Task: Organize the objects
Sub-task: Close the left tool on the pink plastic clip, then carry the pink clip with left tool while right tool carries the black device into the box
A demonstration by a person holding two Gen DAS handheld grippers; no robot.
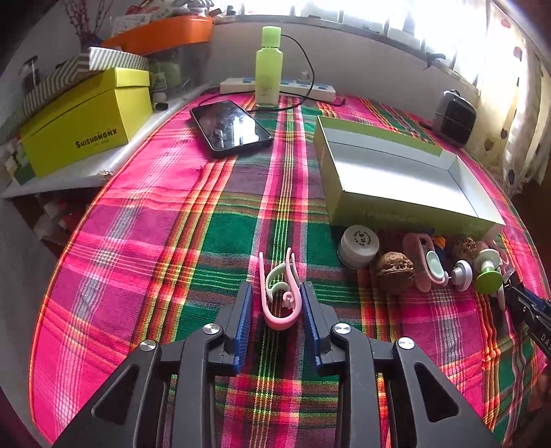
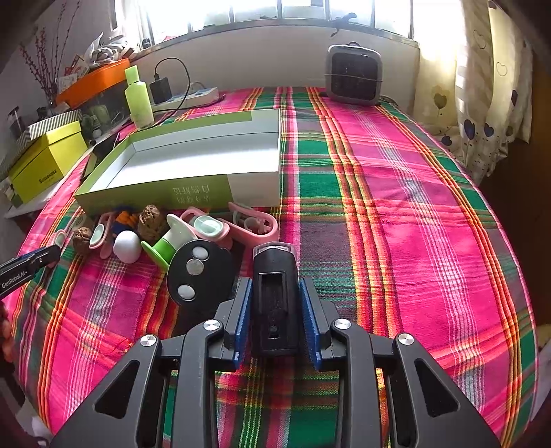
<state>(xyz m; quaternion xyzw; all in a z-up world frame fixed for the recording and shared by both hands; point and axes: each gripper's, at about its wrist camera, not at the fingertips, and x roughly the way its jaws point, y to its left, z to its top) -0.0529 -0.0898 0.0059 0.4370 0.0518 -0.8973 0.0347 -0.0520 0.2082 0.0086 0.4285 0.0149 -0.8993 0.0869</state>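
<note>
Barely begun: box (image 2: 193, 162) ahead of both sets of jaws empty, small items (image 2: 165, 234) heaped at its near wall, left gripper (image 1: 277, 303) narrowed around a pink clip (image 1: 279, 293), right gripper (image 2: 273, 306) clamped on a black device (image 2: 274, 303).

We are in a home: a plaid tablecloth (image 2: 396, 193) under a bright window (image 2: 275, 10), heart-print curtains (image 2: 489, 113), a charging phone (image 1: 230, 127), power strip (image 1: 237, 86), stacked gift boxes (image 1: 82, 127) and a small heater (image 2: 354, 74).
</note>
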